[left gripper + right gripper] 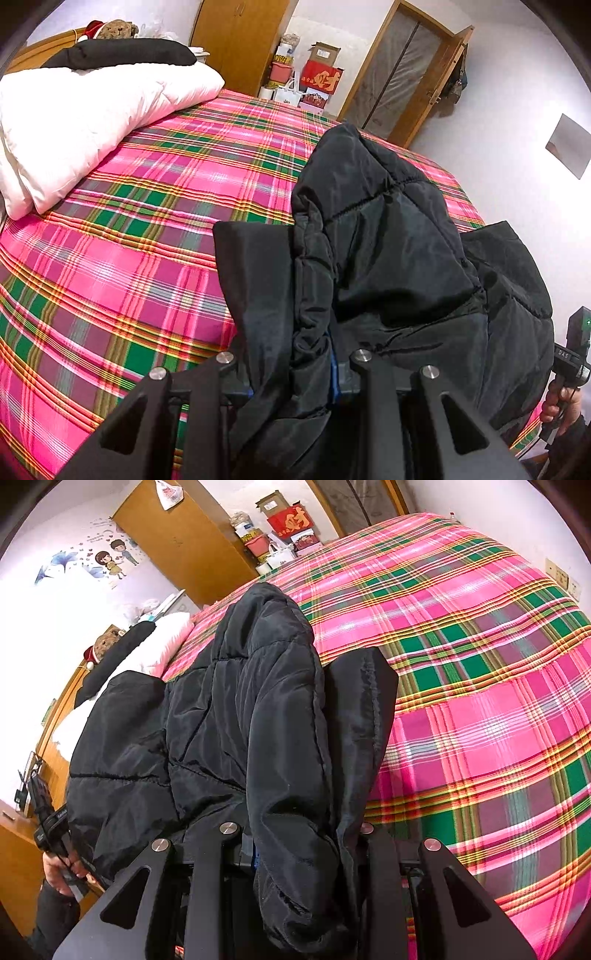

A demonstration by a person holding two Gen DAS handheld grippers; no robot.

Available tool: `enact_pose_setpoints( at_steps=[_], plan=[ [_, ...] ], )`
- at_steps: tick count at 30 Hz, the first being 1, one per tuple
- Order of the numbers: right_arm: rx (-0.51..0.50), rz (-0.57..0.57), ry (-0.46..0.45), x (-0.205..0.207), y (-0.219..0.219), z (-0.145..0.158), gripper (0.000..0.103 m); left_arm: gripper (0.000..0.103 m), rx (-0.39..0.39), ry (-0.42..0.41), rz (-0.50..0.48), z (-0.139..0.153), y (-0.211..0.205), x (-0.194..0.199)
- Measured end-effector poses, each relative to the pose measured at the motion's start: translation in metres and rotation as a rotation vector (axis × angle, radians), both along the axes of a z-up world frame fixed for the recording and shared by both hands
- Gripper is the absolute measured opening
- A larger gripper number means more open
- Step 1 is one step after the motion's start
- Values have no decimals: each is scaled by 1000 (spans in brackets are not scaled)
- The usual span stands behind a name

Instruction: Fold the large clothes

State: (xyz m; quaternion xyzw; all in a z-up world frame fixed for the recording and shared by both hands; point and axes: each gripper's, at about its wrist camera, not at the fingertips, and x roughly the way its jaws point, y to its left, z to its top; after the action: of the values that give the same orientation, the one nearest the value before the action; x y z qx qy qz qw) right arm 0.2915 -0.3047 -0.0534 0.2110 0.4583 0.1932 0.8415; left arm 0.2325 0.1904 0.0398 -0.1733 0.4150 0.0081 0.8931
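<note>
A black padded jacket [399,258] is held up over the bed [147,229], which is covered by a pink and green plaid sheet. The left gripper [295,376] has its fingers clenched on a bunch of the jacket's fabric – the cloth is squeezed between them and hangs down in front of the camera. The right gripper [295,849] does the same on its side: its fingers are closed on another edge of the jacket [229,720], and a thick fold falls over them. The far part of the jacket seems to lie on the sheet, but the exact contact cannot be seen.

At the head of the bed there is a white folded quilt [92,122] with a black pillow [125,53] on top – a teddy bear [116,29] sits behind it. Beyond the bed stand a wooden wardrobe [240,40] and stacked boxes [317,74].
</note>
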Motion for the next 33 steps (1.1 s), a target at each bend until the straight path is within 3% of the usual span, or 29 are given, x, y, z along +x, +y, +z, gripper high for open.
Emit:
enact_pose_setpoints(
  at_steps=[15, 20, 23, 28, 33],
  plan=[
    [85, 99, 8, 34, 125, -14, 27, 29, 56, -9, 110, -3, 126, -2],
    [94, 142, 47, 43, 164, -46, 27, 29, 39, 21, 161, -32, 164, -5],
    [67, 142, 99, 48, 176, -74, 30, 29, 22, 83, 179, -71, 177, -4],
    [90, 120, 147, 53, 168, -110, 47, 36, -95, 118, 255, -130, 200, -15],
    [70, 125, 172, 58, 166, -119, 64, 52, -93, 111, 274, -134, 203, -17]
  ],
)
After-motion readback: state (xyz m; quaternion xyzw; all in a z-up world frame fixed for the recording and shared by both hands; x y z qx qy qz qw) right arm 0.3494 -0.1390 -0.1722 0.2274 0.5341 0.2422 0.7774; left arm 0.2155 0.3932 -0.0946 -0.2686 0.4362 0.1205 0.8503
